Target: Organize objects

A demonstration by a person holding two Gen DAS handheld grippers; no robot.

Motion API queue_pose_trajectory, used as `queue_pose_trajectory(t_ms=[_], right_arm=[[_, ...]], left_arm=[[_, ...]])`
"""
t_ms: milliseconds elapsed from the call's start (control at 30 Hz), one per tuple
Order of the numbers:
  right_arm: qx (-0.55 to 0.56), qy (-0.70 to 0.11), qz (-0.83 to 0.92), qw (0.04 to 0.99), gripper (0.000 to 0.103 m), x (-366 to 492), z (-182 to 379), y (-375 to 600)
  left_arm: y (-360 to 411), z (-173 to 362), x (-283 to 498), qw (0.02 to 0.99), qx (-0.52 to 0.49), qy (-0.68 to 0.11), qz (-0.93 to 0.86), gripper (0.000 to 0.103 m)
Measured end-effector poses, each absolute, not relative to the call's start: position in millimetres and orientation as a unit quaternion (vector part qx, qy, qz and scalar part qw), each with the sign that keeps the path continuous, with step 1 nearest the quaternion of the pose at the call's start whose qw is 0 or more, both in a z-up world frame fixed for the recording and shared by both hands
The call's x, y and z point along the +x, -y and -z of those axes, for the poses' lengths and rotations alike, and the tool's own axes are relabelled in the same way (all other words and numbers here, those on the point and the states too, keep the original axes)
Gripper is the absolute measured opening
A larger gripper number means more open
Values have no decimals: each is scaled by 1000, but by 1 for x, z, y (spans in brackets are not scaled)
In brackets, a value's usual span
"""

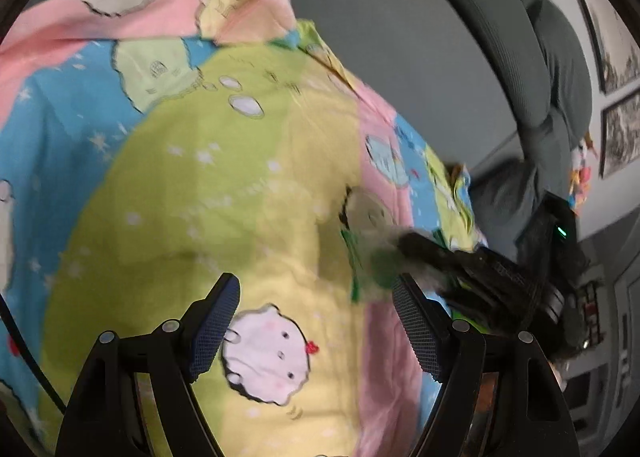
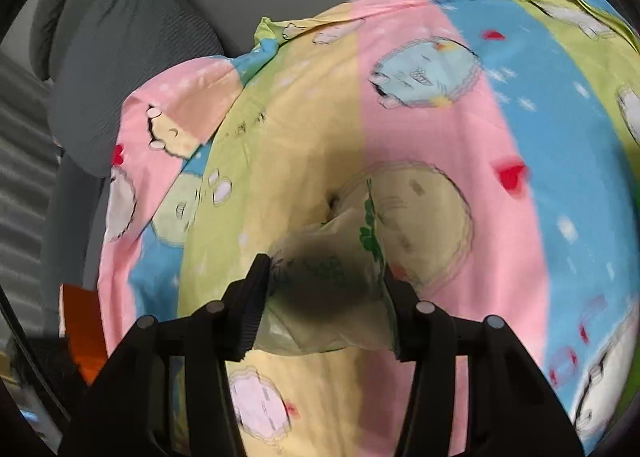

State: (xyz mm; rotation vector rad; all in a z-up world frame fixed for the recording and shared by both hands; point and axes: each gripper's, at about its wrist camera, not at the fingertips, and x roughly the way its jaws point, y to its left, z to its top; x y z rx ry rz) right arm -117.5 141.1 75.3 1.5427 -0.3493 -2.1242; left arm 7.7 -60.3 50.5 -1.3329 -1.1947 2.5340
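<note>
Two grippers over one patterned quilt (image 2: pixel 420 129), which lies spread across the grey sofa (image 1: pixel 400 37). Our right gripper (image 2: pixel 326 293) pinches a bunched fold of the quilt between its pads, presumably to lift it for folding. Our left gripper (image 1: pixel 316 321) hangs spread above the yellow stripe, nothing between its fingers; we judge it ready to take a second hold.

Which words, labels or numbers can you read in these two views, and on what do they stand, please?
None can be read.
Faint marks beside the cartoon figures on the blanket: too blurred to read.
Green print on the soft packet in the right hand-held gripper: blurred.
Framed pictures on the wall: no legible text.
</note>
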Motion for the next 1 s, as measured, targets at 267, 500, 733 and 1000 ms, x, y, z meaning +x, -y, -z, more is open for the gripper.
queue_pose_trajectory(t_ms=[267, 500, 733, 1000], right_arm=[[573, 131, 781, 210, 59, -72, -64, -198], [541, 135, 807, 195, 80, -66, -78, -225], [534, 120, 812, 203, 80, -71, -76, -217], [559, 132, 782, 242, 70, -69, -51, -209]], left_arm=[[-13, -23, -9, 98, -491, 361, -786, 78], [-40, -29, -8, 93, -485, 324, -807, 78], [-50, -27, -12, 93, -467, 321, -819, 78], [-69, -27, -13, 112, -444, 314, -832, 60]])
